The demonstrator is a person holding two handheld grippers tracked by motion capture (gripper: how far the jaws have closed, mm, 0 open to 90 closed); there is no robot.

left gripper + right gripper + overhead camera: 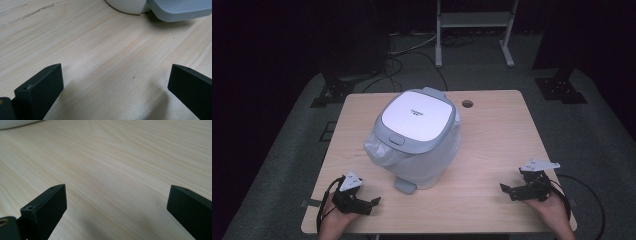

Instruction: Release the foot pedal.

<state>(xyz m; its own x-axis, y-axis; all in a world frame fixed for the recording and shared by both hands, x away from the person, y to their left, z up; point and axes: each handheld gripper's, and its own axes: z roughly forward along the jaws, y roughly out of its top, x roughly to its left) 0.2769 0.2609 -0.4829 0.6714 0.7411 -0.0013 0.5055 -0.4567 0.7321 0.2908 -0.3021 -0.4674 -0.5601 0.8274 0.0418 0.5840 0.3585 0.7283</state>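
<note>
Centre of the tabletop point(492, 150), there sits the pedal bin point(414, 137), white body, grey-rimmed lid point(414, 117) shut flat on top with a white panel in the middle, and a clear plastic liner point(374, 147) bunching out from under the rim and hanging down the sides; at its near foot the grey pedal point(404, 185) pokes out toward the person, ribbed on top as the left gripper view catches it at the upper right point(180, 8), right beside the bin's rounded white base point(127, 6); moving outward now, the left hand-held gripper point(364, 202) lies low at the near left corner, just short of the pedal, jaws spread wide and bare pale wood between them, holding nothing; across on the near right the right hand-held gripper point(512, 190) sits well apart from the bin, pointing in toward the middle, its jaws released just as wide with plain woodgrain between them and nothing gripped; each one rests in a hand coming up from the bottom edge, black cables looping off behind; a small round hole point(467, 104) shows in the far part of the tabletop, just beyond the bin; past the table, grey carpet, a white metal frame point(474, 30) and dark stands in the gloom.
</note>
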